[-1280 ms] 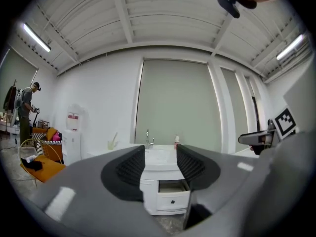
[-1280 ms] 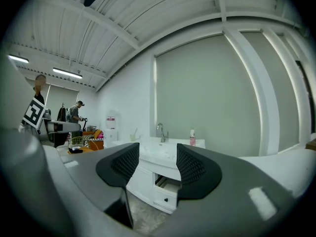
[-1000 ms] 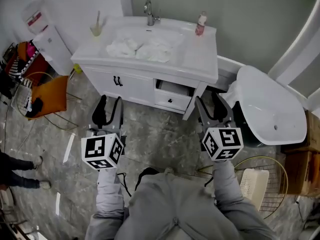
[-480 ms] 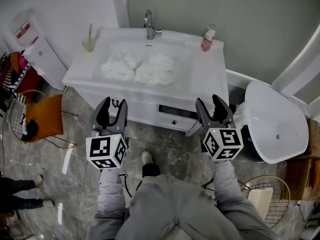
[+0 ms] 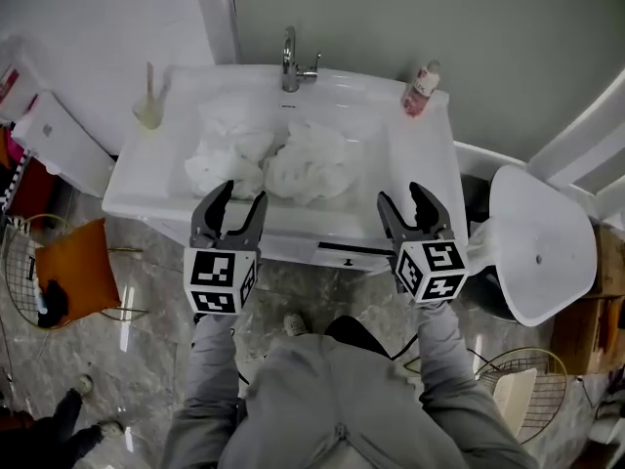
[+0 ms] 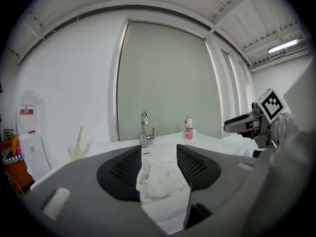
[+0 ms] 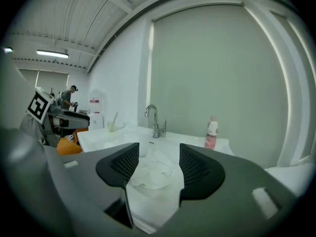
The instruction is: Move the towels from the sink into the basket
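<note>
Left gripper [image 5: 241, 195]: jaws apart, nothing gripped (towels show through the gap, farther off). Right gripper [image 5: 402, 195]: jaws likewise apart, empty. Both sit side by side at mid-frame, forearms extended, tips at the front edge of the vanity [image 5: 137, 179]. Towels [image 5: 273, 159]: two white heaps in the sink [image 5: 356, 106], upper centre, below the faucet [image 5: 290, 62]. Change from a second ago: grippers then hung over floor, short of the vanity; jaw spread unchanged.
</note>
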A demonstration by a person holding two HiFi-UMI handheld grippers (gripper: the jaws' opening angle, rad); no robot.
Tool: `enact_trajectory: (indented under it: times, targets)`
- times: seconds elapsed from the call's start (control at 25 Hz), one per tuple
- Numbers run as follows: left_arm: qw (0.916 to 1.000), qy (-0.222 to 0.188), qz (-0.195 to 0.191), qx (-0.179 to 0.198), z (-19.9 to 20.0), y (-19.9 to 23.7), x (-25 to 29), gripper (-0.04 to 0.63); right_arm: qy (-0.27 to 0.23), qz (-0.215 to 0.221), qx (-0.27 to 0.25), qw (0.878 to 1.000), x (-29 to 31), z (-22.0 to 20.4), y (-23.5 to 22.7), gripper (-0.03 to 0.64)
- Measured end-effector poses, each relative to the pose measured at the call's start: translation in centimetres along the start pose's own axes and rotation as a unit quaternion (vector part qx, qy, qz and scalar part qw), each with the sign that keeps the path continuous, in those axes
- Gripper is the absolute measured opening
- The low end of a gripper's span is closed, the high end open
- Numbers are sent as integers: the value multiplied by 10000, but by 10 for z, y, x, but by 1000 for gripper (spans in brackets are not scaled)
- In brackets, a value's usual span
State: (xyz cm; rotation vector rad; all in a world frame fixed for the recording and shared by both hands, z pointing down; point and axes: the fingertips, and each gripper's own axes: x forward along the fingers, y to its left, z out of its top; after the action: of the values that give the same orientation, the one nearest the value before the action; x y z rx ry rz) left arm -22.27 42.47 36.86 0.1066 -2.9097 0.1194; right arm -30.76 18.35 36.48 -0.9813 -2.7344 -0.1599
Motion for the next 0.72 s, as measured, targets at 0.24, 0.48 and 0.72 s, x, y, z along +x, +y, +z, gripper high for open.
enact_trajectory:
  times: [0.24, 0.48, 0.72]
  targets:
    - [9936, 855, -612, 404, -32, 11, 67, 280, 714, 470, -825, 9929, 76, -20, 2, 239]
    - [9793, 1710, -851, 673, -66, 14, 123, 308, 1362, 954, -1130, 9796, 157, -47, -9, 247]
    - [9562, 2600, -999, 903, -110, 14, 169, 332, 2183, 1387, -1398, 9558, 230, -91, -12, 270]
